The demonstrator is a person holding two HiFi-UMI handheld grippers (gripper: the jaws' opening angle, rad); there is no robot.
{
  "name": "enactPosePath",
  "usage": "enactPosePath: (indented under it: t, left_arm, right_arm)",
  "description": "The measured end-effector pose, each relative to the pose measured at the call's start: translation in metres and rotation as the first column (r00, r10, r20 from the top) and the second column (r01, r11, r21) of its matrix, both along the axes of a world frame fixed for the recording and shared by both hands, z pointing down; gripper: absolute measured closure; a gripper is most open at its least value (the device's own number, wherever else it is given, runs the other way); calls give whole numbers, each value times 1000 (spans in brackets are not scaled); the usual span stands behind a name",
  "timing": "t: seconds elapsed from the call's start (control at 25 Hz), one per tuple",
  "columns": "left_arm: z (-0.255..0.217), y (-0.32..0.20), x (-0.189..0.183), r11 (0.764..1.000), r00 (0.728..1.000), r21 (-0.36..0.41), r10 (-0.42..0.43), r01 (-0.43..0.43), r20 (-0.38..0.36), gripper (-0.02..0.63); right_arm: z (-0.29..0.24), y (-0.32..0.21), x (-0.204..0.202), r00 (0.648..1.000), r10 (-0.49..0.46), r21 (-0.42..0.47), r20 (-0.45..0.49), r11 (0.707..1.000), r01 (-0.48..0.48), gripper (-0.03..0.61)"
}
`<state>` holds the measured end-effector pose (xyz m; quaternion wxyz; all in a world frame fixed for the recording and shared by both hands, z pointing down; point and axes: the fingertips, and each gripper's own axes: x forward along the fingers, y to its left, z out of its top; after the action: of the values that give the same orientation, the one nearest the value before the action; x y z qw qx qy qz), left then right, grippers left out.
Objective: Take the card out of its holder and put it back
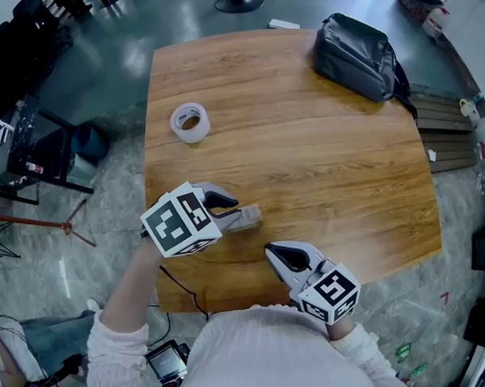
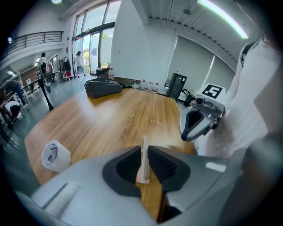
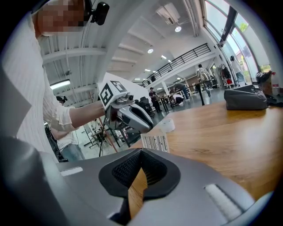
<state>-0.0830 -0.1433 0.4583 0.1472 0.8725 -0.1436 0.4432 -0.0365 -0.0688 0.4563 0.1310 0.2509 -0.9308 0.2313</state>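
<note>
My left gripper (image 1: 232, 211) is shut on a flat, pale card holder (image 1: 248, 217) and holds it just above the wooden table (image 1: 323, 152), near the front left. In the left gripper view the holder (image 2: 143, 160) stands edge-on between the pads. From the right gripper view its face (image 3: 155, 142) shows fine printed lines, under the left gripper (image 3: 140, 124). I cannot tell whether the card is inside. My right gripper (image 1: 274, 254) hovers a short way to the right of the holder, shut with nothing in it (image 3: 140, 167), also visible as the right gripper (image 2: 189, 132).
A roll of clear tape (image 1: 189, 122) lies on the table's left side. A dark grey bag (image 1: 357, 56) sits at the far right corner. The table's front edge runs close to both grippers. Stands and cables crowd the floor at the left.
</note>
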Motion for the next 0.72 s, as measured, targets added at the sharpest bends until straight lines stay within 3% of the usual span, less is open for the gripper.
enactPosePath:
  t: [0.24, 0.4, 0.52, 0.72]
  left_arm:
    - [-29, 8, 0, 994, 994, 66, -79, 84, -81, 604]
    - [-50, 22, 1, 983, 973, 87, -141, 159, -185, 604]
    - [-64, 32, 3, 967, 935, 90, -202, 237, -293, 605]
    - [-71, 54, 6, 931, 840, 45, -306, 363, -449, 606]
  right_arm:
    - [-11, -2, -6, 1000, -25, 42, 10, 999, 24, 580]
    - [-19, -2, -9, 999, -38, 70, 9, 997, 37, 580]
    - [-23, -1, -12, 999, -48, 86, 6, 995, 48, 580]
    - [-30, -3, -18, 998, -57, 110, 7, 992, 56, 580]
